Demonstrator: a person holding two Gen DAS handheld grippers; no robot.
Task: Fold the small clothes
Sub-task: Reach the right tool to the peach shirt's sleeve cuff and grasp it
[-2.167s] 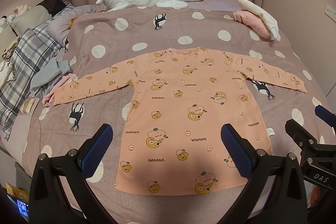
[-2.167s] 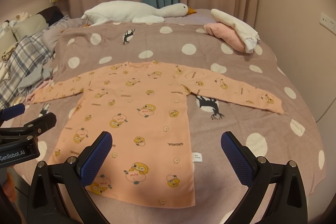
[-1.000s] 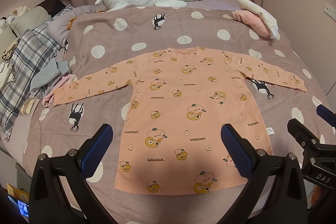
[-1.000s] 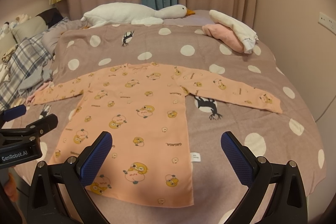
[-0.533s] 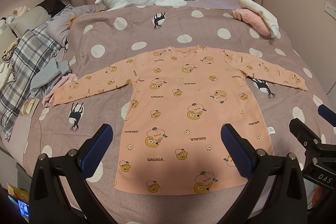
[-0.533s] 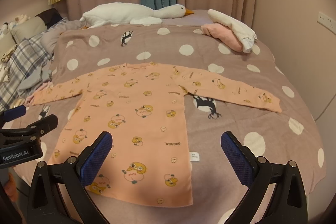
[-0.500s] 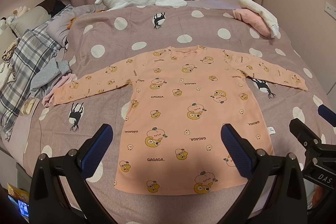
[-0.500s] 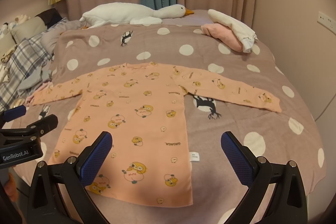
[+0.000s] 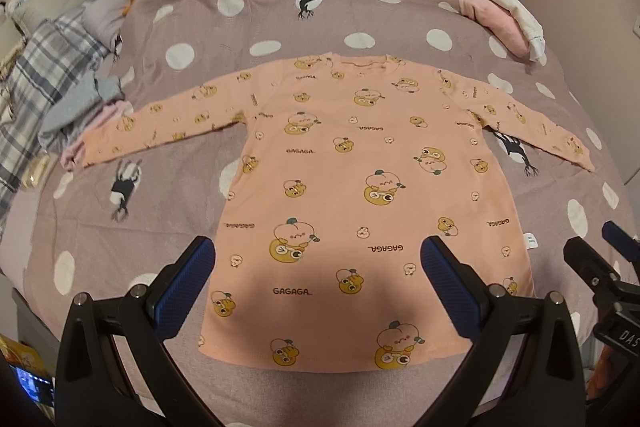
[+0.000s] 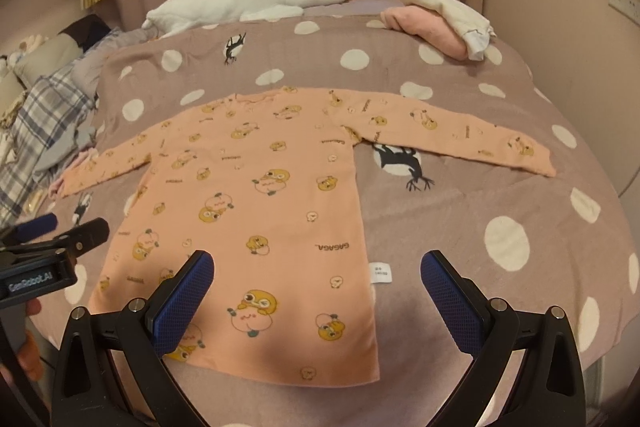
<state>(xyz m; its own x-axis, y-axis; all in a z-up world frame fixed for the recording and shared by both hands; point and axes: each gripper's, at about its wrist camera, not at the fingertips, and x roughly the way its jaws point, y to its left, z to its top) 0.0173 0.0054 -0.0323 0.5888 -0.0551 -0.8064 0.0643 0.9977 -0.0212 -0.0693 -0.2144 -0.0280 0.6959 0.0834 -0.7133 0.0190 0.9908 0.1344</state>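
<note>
Left wrist view: both tongs still gape empty, now nearer the flat peach shirt.

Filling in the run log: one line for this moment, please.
stage: pre-fold | shirt: flat on bed, sleeves spread | left gripper: open | right gripper: open

"GAGAGA" was printed repeatedly across the peach long-sleeved cartoon-print shirt; the black left gripper body read "GenRobot.AI"; the right gripper showed "DAS".
</note>
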